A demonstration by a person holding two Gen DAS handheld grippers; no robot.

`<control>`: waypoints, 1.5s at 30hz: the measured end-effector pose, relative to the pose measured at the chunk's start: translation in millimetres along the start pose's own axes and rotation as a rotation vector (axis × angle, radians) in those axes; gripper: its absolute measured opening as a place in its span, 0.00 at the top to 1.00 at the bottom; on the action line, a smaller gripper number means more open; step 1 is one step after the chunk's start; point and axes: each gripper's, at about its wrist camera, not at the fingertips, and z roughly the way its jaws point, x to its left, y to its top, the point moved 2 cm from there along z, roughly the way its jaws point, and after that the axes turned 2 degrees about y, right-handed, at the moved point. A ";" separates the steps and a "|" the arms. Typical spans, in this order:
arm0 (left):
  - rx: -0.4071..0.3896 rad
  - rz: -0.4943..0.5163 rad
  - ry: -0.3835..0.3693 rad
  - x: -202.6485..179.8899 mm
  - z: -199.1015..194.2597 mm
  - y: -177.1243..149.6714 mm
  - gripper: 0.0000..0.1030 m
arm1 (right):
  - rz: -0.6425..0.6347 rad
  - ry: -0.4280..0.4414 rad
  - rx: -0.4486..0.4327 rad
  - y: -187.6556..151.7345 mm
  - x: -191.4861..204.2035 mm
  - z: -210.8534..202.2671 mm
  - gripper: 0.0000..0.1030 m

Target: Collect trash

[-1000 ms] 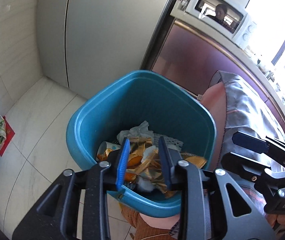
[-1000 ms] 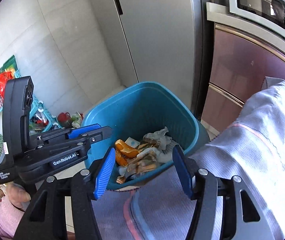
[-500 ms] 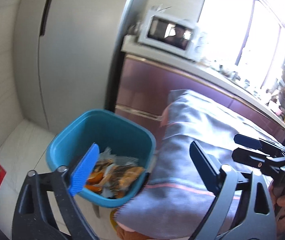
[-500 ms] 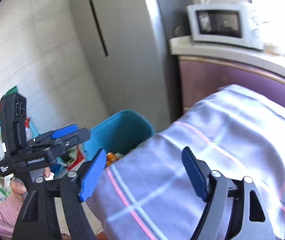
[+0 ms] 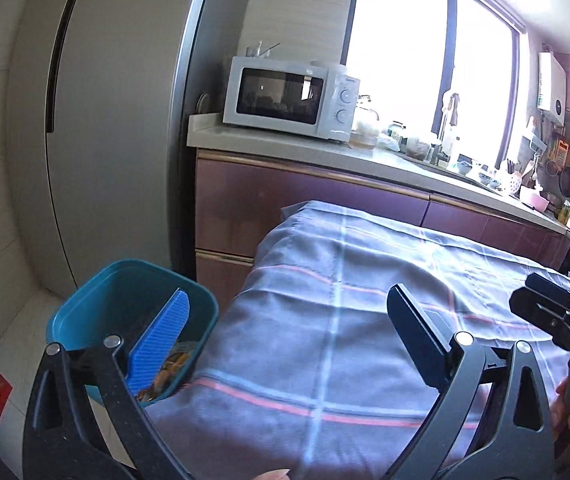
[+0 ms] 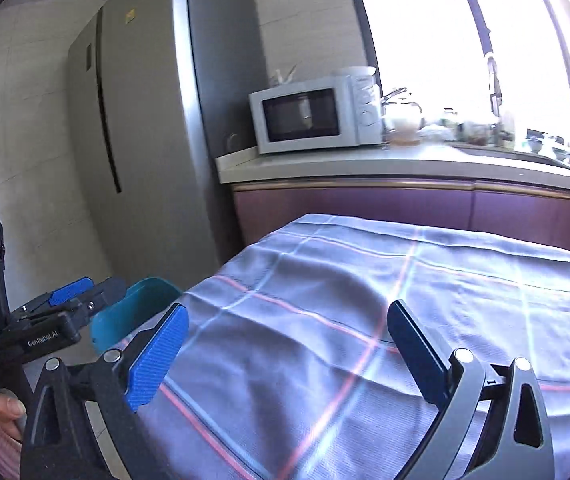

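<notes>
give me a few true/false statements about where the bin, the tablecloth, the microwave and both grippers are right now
1. The teal bin holds wrappers. True.
2. The left gripper is shut on a wrapper. False: its jaws stand wide apart, holding nothing.
3. The microwave sits on the floor. False: it stands on the counter beside the fridge.
4. The right gripper is open over the checked tablecloth. True.
5. The bin stands on the table. False: it is on the floor by the table's corner.
</notes>
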 end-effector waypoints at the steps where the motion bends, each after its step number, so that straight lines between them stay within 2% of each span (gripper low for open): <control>1: -0.010 0.005 -0.002 -5.7 -1.7 0.7 0.05 | 0.000 -0.023 -0.016 -1.6 -3.3 -5.9 0.07; 10: -0.088 0.081 0.012 -45.0 -24.3 1.1 0.05 | 0.049 -0.128 -0.101 -12.0 -29.7 -42.1 0.07; 19: -0.124 0.108 0.005 -57.7 -37.8 -0.7 0.05 | 0.060 -0.189 -0.158 -17.7 -39.9 -61.3 0.07; 45: -0.164 0.136 0.022 -66.2 -45.9 -3.3 0.05 | 0.078 -0.233 -0.186 -21.4 -49.8 -80.9 0.07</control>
